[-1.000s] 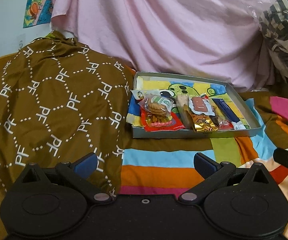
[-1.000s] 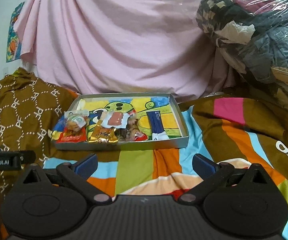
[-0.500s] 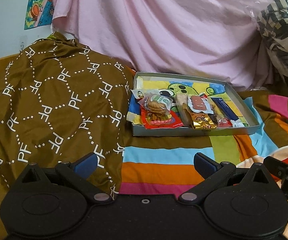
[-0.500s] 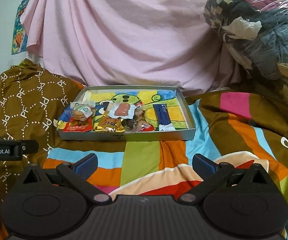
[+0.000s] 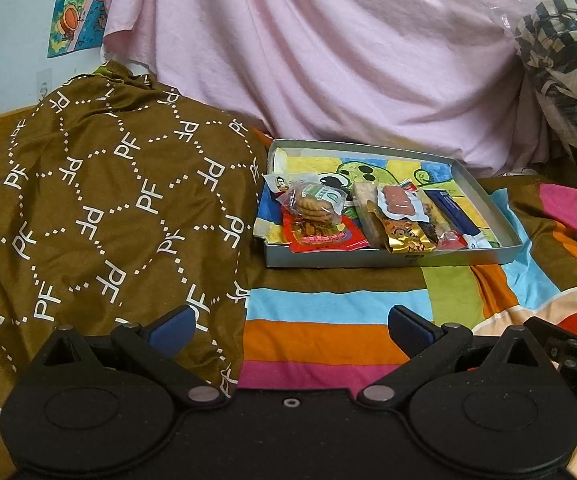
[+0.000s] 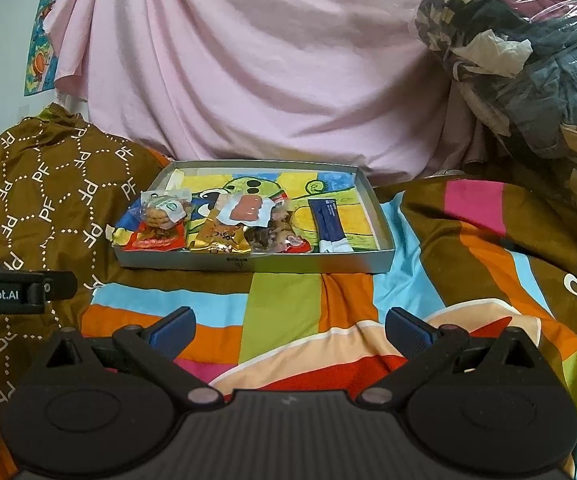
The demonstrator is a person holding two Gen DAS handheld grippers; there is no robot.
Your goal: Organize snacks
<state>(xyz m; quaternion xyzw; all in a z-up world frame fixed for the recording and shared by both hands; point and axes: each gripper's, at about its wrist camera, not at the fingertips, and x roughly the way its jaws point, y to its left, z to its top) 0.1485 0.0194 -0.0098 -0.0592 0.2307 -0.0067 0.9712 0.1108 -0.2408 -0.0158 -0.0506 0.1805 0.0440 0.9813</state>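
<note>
A shallow grey tray (image 5: 484, 196) (image 6: 384, 220) with a cartoon liner lies on the striped bedspread. Several snack packs are lined along its near side: a clear cookie bag (image 5: 314, 202) (image 6: 164, 210) on a red packet (image 5: 324, 236) (image 6: 154, 242), a gold packet (image 5: 406, 236) (image 6: 220, 238), a pink-filled sachet (image 5: 398, 202) (image 6: 248, 210) and a dark blue stick pack (image 5: 450, 210) (image 6: 328, 220). My left gripper (image 5: 290, 326) hangs open well in front of the tray. Beside it to the right, my right gripper (image 6: 290, 326) is open too, holding nothing.
A brown quilt with white letters (image 5: 100, 208) bulges left of the tray. A pink sheet (image 5: 328, 60) drapes behind it. Plastic-wrapped bedding (image 6: 528, 60) is stacked at the right. The striped bedspread (image 6: 284, 304) lies between grippers and tray.
Both grippers have drawn back a little from the tray and stayed open. The right gripper's body has slid lower at the edge of the left wrist view. The snacks have not moved.
</note>
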